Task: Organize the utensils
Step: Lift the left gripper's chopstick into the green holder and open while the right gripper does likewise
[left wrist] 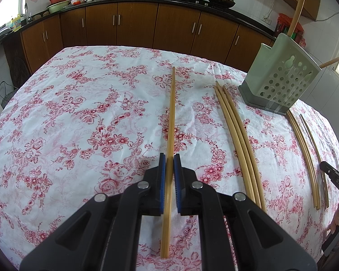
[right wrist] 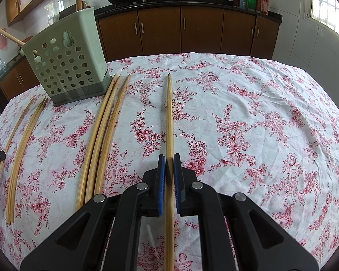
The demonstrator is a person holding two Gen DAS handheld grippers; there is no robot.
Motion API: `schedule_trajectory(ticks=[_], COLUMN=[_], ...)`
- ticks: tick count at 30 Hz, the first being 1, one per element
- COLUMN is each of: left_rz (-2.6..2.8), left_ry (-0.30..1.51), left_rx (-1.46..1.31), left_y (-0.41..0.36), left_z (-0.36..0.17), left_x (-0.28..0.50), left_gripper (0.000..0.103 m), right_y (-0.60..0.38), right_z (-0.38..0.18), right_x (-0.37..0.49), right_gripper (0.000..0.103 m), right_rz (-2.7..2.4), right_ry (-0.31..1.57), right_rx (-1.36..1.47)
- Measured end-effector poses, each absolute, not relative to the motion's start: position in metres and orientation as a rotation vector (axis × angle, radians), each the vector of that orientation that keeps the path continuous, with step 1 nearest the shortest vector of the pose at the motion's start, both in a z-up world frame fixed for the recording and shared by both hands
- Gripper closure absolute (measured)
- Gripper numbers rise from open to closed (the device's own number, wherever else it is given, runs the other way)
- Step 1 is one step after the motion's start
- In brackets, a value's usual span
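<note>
My left gripper (left wrist: 170, 161) has its blue pads on both sides of one bamboo chopstick (left wrist: 171, 113) that lies along the floral tablecloth (left wrist: 79, 113); the jaws stand nearly closed on it. My right gripper (right wrist: 169, 160) grips another bamboo chopstick (right wrist: 169, 113) the same way. A pale green perforated utensil holder (left wrist: 280, 76) stands at the far right in the left wrist view and at the far left in the right wrist view (right wrist: 67, 65), with a few chopsticks standing in it. The right gripper's body (left wrist: 334, 178) shows at the left view's right edge.
Three loose chopsticks (left wrist: 239, 135) lie beside the holder, also in the right wrist view (right wrist: 101, 135). More chopsticks (left wrist: 305, 153) lie nearer the table's edge, also in the right wrist view (right wrist: 22, 146). Wooden cabinets (right wrist: 180, 29) and a counter with woks stand behind the table.
</note>
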State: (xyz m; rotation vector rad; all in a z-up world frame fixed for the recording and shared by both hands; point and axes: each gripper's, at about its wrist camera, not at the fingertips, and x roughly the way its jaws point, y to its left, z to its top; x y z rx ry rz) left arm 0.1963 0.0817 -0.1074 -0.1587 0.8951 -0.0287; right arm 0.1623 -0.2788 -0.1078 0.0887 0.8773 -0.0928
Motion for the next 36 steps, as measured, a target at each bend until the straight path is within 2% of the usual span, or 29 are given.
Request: schedule_trajectory(ticks=[16, 25, 36], left_rz=[-0.026, -0.046, -0.115], left_ry=[0.899, 0.649, 0.516], left_rx=[0.004, -0.083, -0.109], left_y=[0.065, 0.074, 0.067], left_z=[-0.100, -0.011, 0.059], left_x=[0.172, 0.152, 0.150], left_gripper=[0.095, 0.095, 0.095], right_y=[-0.284, -0.280, -0.275], right_z=[-0.098, -0.020, 0.032], right_x=[0.141, 0.124, 0.123], right_gripper=[0.095, 0.095, 0.095], right_rz=[-0.077, -0.075, -0.031], right_ry=[0.858, 0.620, 0.474], right_rx=[0.114, 0.110, 0.140])
